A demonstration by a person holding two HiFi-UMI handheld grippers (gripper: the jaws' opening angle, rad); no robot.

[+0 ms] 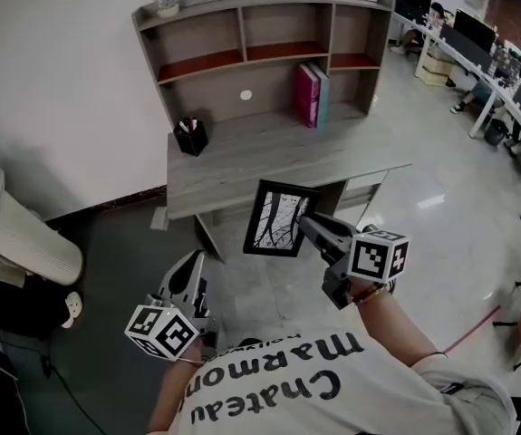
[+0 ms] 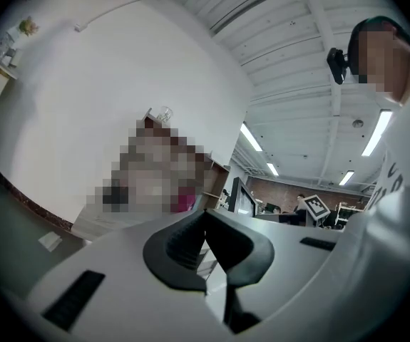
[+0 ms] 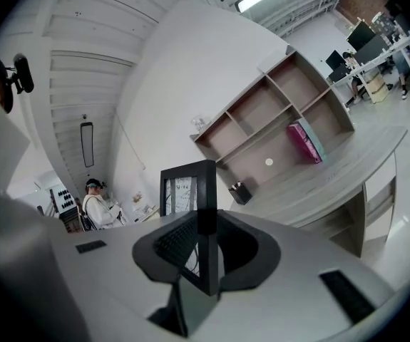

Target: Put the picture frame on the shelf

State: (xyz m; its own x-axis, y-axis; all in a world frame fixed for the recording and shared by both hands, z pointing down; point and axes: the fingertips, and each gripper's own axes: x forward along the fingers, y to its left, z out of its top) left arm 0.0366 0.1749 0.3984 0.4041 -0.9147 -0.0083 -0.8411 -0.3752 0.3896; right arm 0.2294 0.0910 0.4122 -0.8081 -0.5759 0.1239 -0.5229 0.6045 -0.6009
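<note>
A black picture frame [image 1: 278,218] with a black-and-white branch print hangs in the air just in front of the desk edge. My right gripper [image 1: 307,227] is shut on its right edge. In the right gripper view the frame [image 3: 189,191] stands upright between the jaws. The grey shelf unit [image 1: 260,48] rises at the back of the desk [image 1: 260,166], with open compartments. My left gripper [image 1: 191,270] hangs low at the left, jaws together with nothing between them [image 2: 206,251].
Pink and teal books [image 1: 312,95] stand under the shelf unit. A black pen holder [image 1: 190,137] sits at the desk's left. A small glass object [image 1: 165,0] rests on the shelf top. A white cylinder [image 1: 11,229] stands at the left; office desks [image 1: 487,62] lie at right.
</note>
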